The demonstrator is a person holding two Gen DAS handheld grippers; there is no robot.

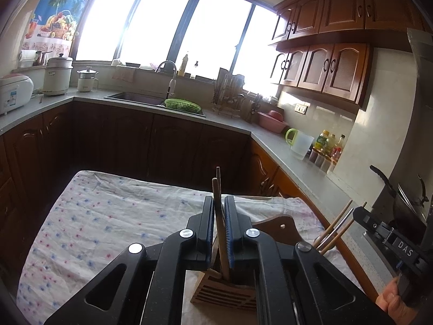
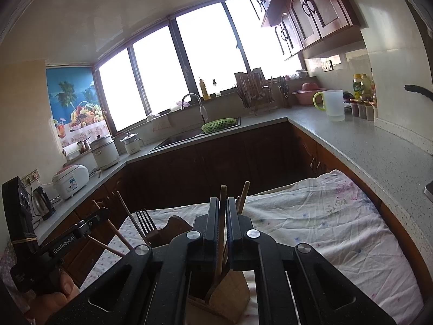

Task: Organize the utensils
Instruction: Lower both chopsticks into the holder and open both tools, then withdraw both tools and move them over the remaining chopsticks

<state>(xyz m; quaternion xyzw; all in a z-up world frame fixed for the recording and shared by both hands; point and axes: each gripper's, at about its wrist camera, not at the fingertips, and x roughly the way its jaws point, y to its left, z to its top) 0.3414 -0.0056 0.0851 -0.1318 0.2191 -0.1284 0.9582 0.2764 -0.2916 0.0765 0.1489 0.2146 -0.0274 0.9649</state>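
Standing in one wooden holder (image 1: 224,293): two chopsticks (image 1: 219,216).

The wooden utensil holder (image 1: 224,292) is mostly hidden behind the left hand-held gripper (image 1: 218,216), so its compartments cannot be told apart. The lower ends of the chopsticks (image 1: 219,216) vanish inside it. In the right wrist view the fork (image 2: 146,223) shows only its tines. The person's hand (image 1: 393,302) is cut off by the frame edge, and the bottle labels (image 1: 322,140) are too small to read
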